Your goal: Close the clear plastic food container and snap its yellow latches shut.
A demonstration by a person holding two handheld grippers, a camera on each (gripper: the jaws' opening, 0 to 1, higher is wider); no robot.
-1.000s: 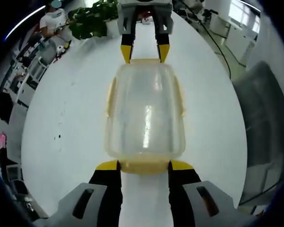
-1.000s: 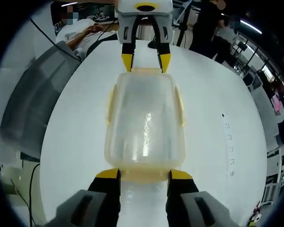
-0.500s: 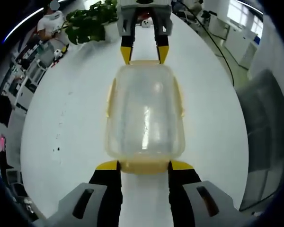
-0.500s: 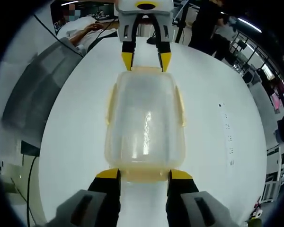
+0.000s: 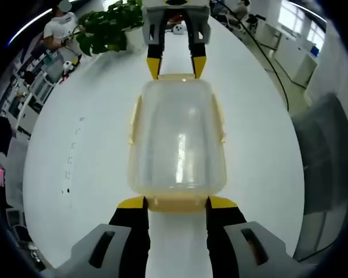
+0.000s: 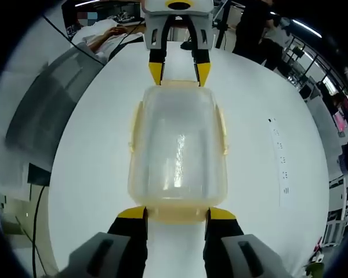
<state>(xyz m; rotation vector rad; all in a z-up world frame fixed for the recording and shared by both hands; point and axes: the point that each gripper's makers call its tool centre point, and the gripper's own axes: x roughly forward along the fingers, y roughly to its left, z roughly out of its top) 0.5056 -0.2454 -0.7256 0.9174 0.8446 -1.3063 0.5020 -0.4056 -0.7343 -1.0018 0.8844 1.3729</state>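
The left gripper (image 5: 176, 202) has its jaws spread, straddling the near end latch (image 5: 175, 203) of the clear container (image 5: 177, 139); the right gripper (image 6: 175, 213) likewise brackets the opposite end. The lidded container sits mid-desk (image 5: 75, 162). To seat both end latches, press inward evenly. The left gripper view shows a plant (image 5: 107, 26) at 11 o'clock; the right gripper view shows a power strip (image 6: 281, 168) at 3 o'clock.
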